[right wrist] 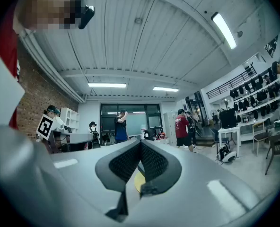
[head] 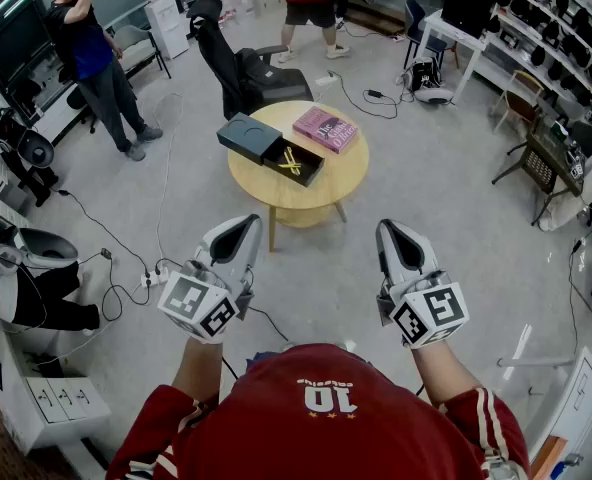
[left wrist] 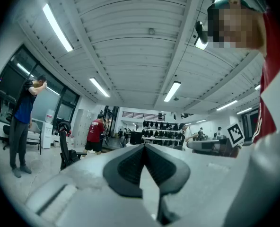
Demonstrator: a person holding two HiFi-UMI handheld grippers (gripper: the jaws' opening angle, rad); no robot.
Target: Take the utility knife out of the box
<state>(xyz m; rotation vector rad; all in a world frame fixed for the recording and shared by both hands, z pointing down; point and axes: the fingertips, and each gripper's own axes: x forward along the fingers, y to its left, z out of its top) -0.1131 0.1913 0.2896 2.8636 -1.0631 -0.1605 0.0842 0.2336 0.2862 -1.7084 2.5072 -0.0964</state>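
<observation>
The yellow utility knife (head: 292, 161) lay inside the open black box (head: 317, 175) on the round wooden desk (head: 276, 196).

The box's lid (head: 248, 136) sat touching the box on its far-left side, and a pink book (head: 326, 128) lay just beyond the box. A black office chair (head: 246, 68) stood past the box, off the desk. Well short of the box, the left tongs (head: 244, 226) and the right tongs (head: 392, 231) were held level, each pressed together and holding nothing.

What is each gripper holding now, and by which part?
Nothing. The left gripper and the right gripper both have their jaws closed together, empty. The utility knife lies in the open box on the round table.
</observation>
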